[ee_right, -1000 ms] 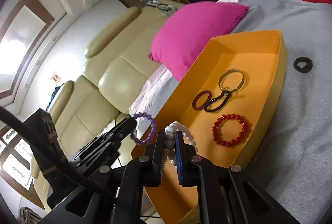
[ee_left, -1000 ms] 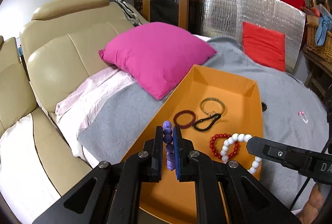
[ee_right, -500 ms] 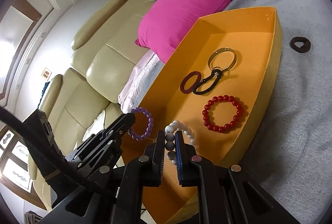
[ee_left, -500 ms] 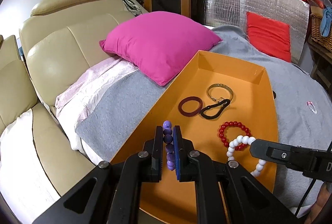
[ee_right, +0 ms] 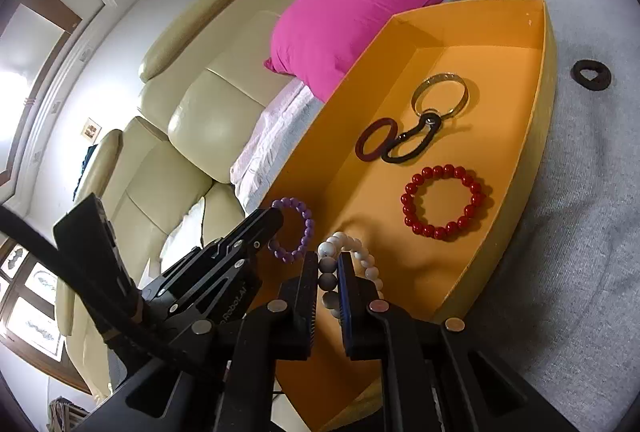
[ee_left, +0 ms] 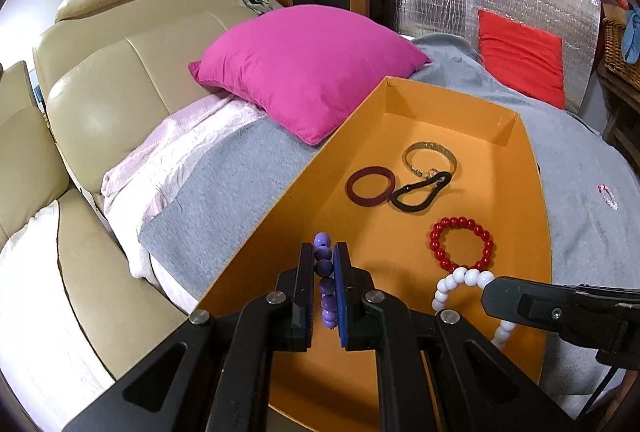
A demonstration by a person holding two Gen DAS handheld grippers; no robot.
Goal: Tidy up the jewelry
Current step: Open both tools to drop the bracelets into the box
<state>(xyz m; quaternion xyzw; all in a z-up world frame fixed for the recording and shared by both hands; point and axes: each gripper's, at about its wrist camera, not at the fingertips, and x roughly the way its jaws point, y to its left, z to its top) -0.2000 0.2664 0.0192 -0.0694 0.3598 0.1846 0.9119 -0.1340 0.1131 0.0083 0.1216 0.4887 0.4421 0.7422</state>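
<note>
Orange cardboard makes up the shallow tray [ee_left: 540, 216] that fills the lower right of the left wrist view and the centre of the right wrist view, resting on a grey blanket [ee_left: 224, 192]. On its floor lie a red bead bracelet [ee_left: 461, 249], a dark maroon ring band [ee_left: 370, 186], a black loop [ee_left: 420, 193] touching that band, and a gold-toned bangle [ee_left: 430, 158] at the far end, its edge meeting the black loop.

The left gripper [ee_left: 323, 286] sits at the bottom centre of its own view, jaws drawn almost together and pinching a purple bead bracelet [ee_left: 325, 280] edge-on between the pads, above the near left part of the tray. In the right wrist view the same bracelet shows as a full loop [ee_right: 294, 230] hanging from the left gripper's tip at centre left.

The right gripper [ee_right: 329, 284] is likewise nearly closed, clamped on a white bead bracelet [ee_right: 348, 252] at the bottom centre of its view, over the tray's near end. From the left wrist view that white bracelet [ee_left: 464, 284] hangs at lower right, just below the red one in the frame.

A magenta pillow [ee_left: 308, 76] lies beside the tray's far left corner, with a cream leather sofa [ee_left: 120, 72] behind it. A small black heart-holed ring [ee_right: 591, 75] lies on the blanket outside the tray at the right of the right wrist view.
</note>
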